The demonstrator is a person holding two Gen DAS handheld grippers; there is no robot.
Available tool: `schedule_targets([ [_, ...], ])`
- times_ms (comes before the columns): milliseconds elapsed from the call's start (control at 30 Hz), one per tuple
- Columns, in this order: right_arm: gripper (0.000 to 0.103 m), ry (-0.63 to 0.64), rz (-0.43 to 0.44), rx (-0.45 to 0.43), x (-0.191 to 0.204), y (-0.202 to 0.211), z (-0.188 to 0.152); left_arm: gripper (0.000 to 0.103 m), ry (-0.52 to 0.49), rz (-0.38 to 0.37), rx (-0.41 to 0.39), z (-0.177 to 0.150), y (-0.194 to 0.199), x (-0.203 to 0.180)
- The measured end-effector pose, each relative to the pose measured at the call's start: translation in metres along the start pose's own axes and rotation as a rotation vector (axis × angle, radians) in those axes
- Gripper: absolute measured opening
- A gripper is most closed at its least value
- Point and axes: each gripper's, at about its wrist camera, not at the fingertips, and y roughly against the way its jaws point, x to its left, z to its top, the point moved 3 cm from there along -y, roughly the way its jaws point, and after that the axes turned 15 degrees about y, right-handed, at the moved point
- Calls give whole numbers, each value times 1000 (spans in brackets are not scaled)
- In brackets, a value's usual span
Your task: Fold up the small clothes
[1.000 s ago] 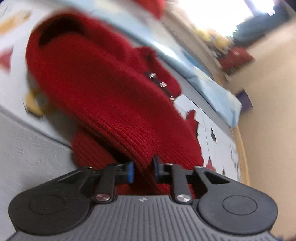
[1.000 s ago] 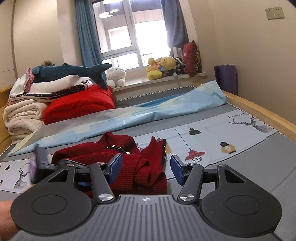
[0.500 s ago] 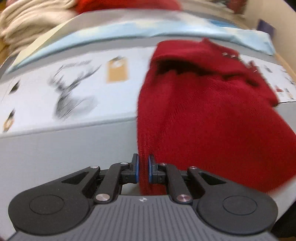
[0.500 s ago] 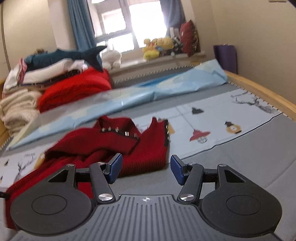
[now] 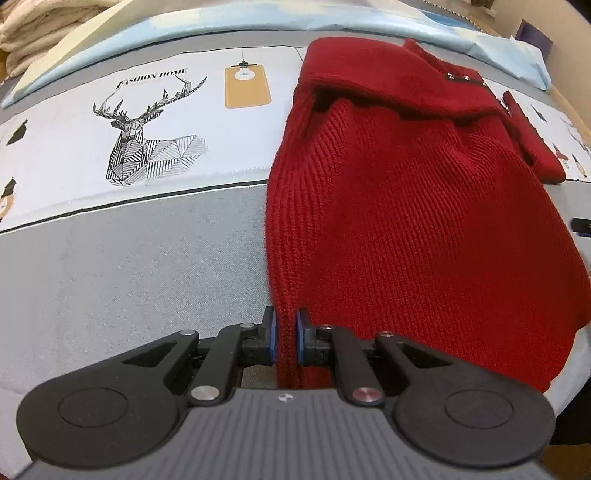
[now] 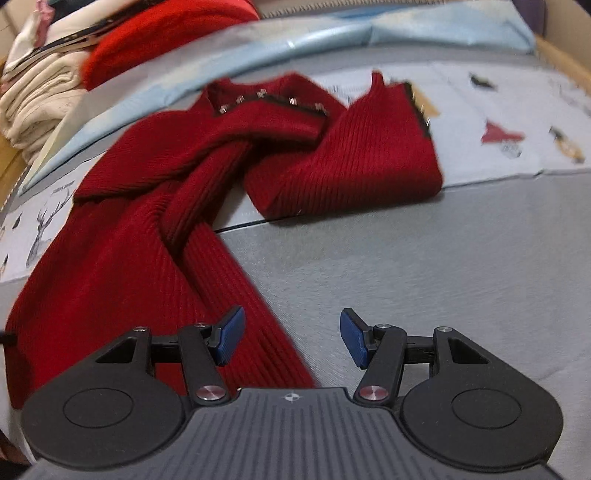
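A small red knit sweater point(image 5: 406, 206) lies spread on the grey and white printed bed sheet point(image 5: 110, 258), its collar with metal studs at the far end. My left gripper point(image 5: 285, 338) is shut on the sweater's near left hem edge. In the right wrist view the sweater point(image 6: 155, 236) lies twisted, with one sleeve point(image 6: 354, 166) thrown out to the right. My right gripper point(image 6: 291, 336) is open and empty, low over the sheet just right of the sweater's lower hem.
A light blue sheet point(image 6: 258, 48) runs across the far side of the bed. Folded cream towels point(image 6: 33, 96) and a red blanket point(image 6: 159, 33) are stacked at the back left. A wooden bed rail point(image 6: 565, 62) runs along the right.
My left gripper has pulled the hem toward me and the sweater now lies flatter and stretched out. My right gripper has dropped from facing the window to low over the sheet beside the hem.
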Motion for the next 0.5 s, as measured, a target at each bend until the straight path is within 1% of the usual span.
schedule_targets([
  [67,59,-40,57,10,-1,-12,5,11,16,-23,-6,-2,-10,2],
  [133,59,-56,126,41,4,-27,7,12,33,-38,-6,-1,-10,5],
  [167,59,-51,130,63,7,-34,6,12,40,-40,-3,-2,-9,5],
  [200,53,-35,121,84,11,-40,4,12,41,-38,-2,-2,-8,5],
  [233,49,0,102,86,16,-43,4,12,40,-35,-1,-1,-8,5],
  [267,35,51,97,72,23,-43,5,12,40,-32,0,-1,-8,4],
  [300,25,87,105,62,28,-41,6,12,41,-28,2,0,-7,3],
  [333,19,110,104,49,31,-38,6,12,39,-25,2,0,-7,1],
  [367,15,116,104,35,30,-31,7,12,36,-21,3,0,-7,-1],
  [400,14,106,101,11,26,-22,8,12,30,-19,3,0,-7,-4],
  [467,13,74,53,-68,11,6,11,12,6,-23,3,0,-7,-12],
  [500,12,38,39,-122,-3,29,12,11,-11,-33,5,-1,-5,-18],
])
